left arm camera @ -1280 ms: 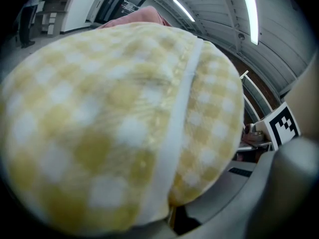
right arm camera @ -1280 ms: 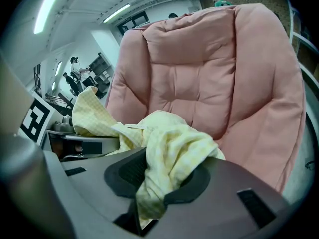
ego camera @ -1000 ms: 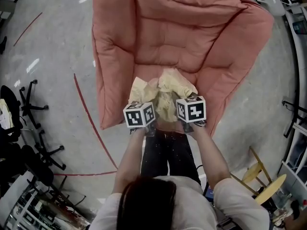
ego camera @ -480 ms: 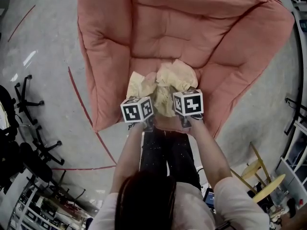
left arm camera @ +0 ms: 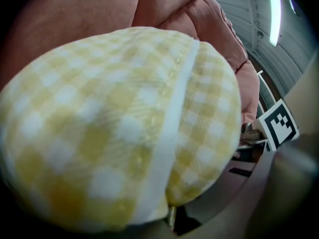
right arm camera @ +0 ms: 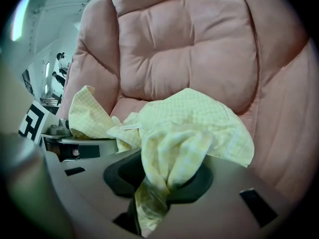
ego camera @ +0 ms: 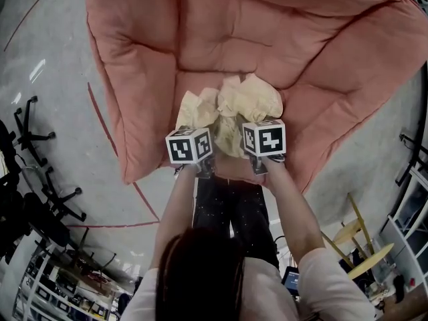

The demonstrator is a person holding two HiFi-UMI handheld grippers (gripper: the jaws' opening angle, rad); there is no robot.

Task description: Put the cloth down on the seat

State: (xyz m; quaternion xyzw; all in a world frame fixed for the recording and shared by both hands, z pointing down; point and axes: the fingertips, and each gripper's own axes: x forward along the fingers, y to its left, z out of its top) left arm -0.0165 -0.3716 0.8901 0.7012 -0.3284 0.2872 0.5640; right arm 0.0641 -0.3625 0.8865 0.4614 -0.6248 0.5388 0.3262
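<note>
One broad pink quilted padded seat (ego camera: 267,45) fills the upper half of the head view, with its raised sides running down toward the lower left and right and grey concrete floor (ego camera: 60,79) around it. Below it, the person's two bare forearms reach up from the bottom centre, nearly parallel and close together. The left forearm (ego camera: 177,206) is at centre-left and the right forearm (ego camera: 287,206) at centre-right, both over dark trousers (ego camera: 231,206).

A crumpled pale-yellow checked cloth (ego camera: 247,102) is bunched at the middle of the frame, over the front part of the seat cushion and just above both tools. I cannot tell whether it already rests on the cushion.

The left gripper (ego camera: 190,146) points down and forward with its jaws closed on the cloth, whose white-hemmed fold balloons across nearly the whole left gripper view. The right gripper (ego camera: 264,139) is tipped more steeply downward. A twisted wad of the same cloth is pinched between its jaws, and the rest spills forward over them. The black-and-white marker cubes sit side by side, level with each other.
</note>
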